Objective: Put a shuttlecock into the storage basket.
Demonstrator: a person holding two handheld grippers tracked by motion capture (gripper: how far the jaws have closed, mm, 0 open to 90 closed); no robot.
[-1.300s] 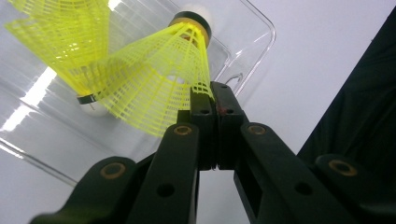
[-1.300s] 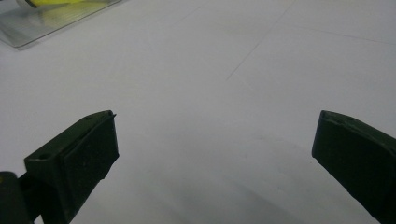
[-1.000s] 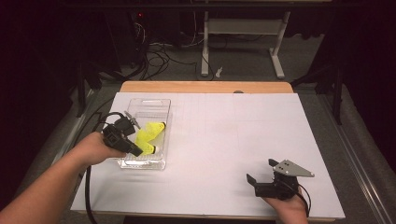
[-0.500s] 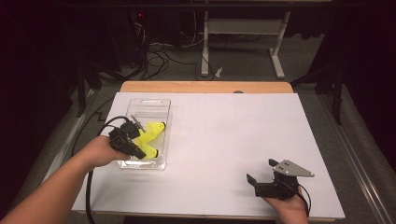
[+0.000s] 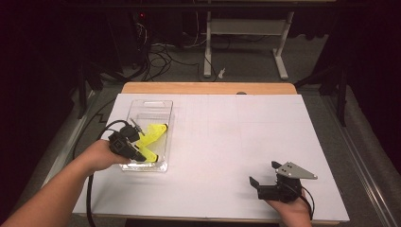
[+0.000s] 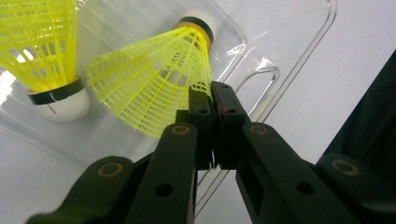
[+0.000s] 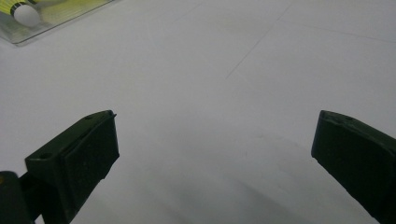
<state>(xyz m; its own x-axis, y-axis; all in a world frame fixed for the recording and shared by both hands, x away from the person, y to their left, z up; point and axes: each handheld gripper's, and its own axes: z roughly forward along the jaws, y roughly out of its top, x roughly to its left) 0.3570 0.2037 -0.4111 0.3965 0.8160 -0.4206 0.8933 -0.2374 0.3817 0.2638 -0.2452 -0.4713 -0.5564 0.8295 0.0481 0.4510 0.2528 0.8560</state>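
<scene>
Two yellow shuttlecocks lie in a clear plastic tray (image 5: 152, 107) at the table's left. My left gripper (image 6: 212, 91) is shut, its jaw tips pinching the skirt rim of one shuttlecock (image 6: 154, 79), whose cork end points away from me. The high view shows the left gripper (image 5: 137, 150) at the tray's near left corner with that shuttlecock (image 5: 153, 130) beside it. A second shuttlecock (image 6: 42, 46) rests next to it, cork toward me. Near the table's front right edge, my right gripper (image 5: 264, 174) stands open on the white surface, and the right gripper (image 7: 212, 154) holds nothing between its jaws.
White paper covers the table (image 5: 236, 137), with a wooden strip along its far edge. The tray's corner (image 7: 28, 23) appears far off at the upper left of the right gripper view. Cables and a stand's legs lie on the floor behind the table.
My left gripper has edged a little to the right over the tray, and the pinched shuttlecock has swung with it. The right gripper has stayed put.
</scene>
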